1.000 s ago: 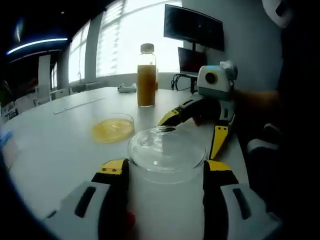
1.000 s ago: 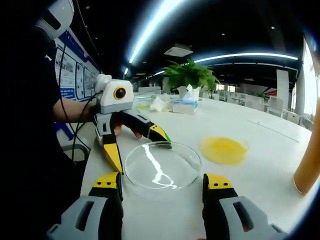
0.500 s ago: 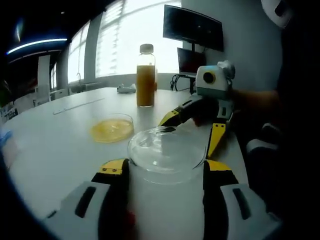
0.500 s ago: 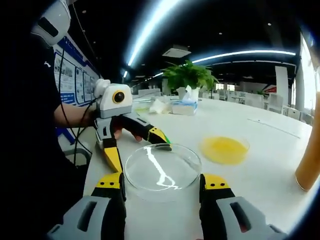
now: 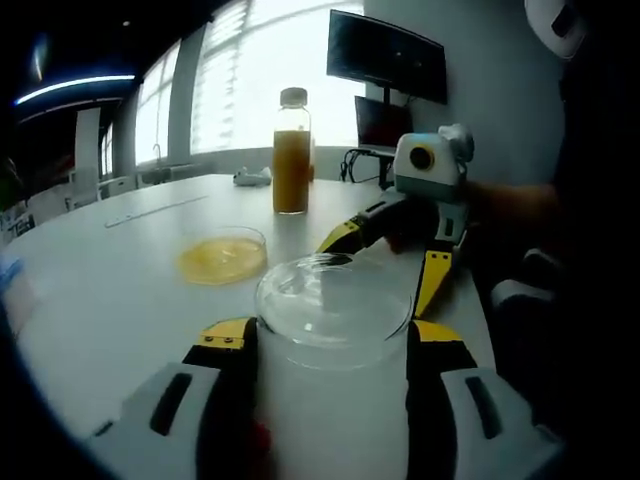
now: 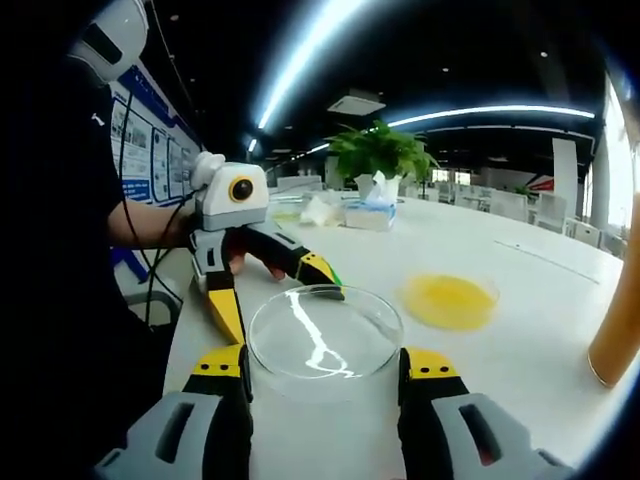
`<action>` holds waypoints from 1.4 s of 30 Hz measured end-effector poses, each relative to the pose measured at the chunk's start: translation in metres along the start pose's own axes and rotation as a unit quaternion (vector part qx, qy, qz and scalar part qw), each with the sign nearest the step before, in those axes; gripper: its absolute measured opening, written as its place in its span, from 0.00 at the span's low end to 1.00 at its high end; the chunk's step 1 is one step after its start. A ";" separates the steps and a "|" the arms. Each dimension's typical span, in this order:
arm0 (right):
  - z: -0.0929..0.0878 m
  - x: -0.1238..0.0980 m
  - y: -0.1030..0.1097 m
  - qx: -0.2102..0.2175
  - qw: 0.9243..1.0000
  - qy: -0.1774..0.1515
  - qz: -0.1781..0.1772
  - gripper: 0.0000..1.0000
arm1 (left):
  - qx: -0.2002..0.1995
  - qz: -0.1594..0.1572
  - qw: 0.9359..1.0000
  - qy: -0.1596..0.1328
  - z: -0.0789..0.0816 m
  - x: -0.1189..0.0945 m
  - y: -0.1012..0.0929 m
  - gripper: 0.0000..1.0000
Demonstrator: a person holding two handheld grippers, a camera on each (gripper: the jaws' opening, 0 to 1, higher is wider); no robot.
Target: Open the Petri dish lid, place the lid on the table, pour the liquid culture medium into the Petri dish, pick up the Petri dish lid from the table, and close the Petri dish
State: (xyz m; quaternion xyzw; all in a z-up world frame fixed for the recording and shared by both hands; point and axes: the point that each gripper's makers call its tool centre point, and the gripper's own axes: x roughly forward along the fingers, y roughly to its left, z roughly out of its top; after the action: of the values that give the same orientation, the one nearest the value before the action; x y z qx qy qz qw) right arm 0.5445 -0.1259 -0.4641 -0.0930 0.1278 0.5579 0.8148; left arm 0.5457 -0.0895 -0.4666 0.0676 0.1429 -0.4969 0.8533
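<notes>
1. While I look along my left gripper (image 5: 332,350), its two yellow-tipped jaws stand on either side of a clear round Petri dish lid (image 5: 333,300), pressed against its rim.
2. From my right gripper view, my right gripper (image 6: 322,370) flanks the same clear lid (image 6: 325,332), its jaws touching the edge on both sides, so both claws are clamped on it.
3. Each gripper shows in the other's view, with one jaw tip reaching the lid's far edge.
4. On the white table (image 5: 110,270), the Petri dish (image 5: 224,256) sits open, holding yellow liquid, apart from the lid.
5. Farther back stands a capped bottle (image 5: 293,150) of orange liquid, upright.
6. Across the table I see a green plant (image 6: 378,150) and a tissue box (image 6: 370,212) near it.
</notes>
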 end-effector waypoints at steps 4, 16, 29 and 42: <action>0.000 0.000 0.001 -0.003 1.000 -0.002 0.000 0.53 | 0.000 0.000 1.000 0.000 0.000 0.000 -0.001 0.51; 0.003 -0.003 0.004 -0.005 1.000 -0.008 -0.001 0.52 | 0.004 -0.002 1.000 -0.004 0.002 -0.003 -0.004 0.50; 0.008 -0.004 0.005 -0.005 1.000 -0.014 0.000 0.52 | 0.006 -0.004 1.000 -0.018 0.008 -0.006 -0.004 0.50; 0.026 -0.006 -0.012 -0.030 0.999 -0.013 0.000 0.52 | 0.025 0.001 0.999 -0.024 0.027 0.000 0.008 0.50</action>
State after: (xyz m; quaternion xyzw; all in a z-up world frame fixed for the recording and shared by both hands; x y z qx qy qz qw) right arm 0.5562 -0.1281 -0.4377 -0.1106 0.1005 0.5622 0.8134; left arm 0.5576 -0.0921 -0.4407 0.0774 0.1100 -0.5009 0.8550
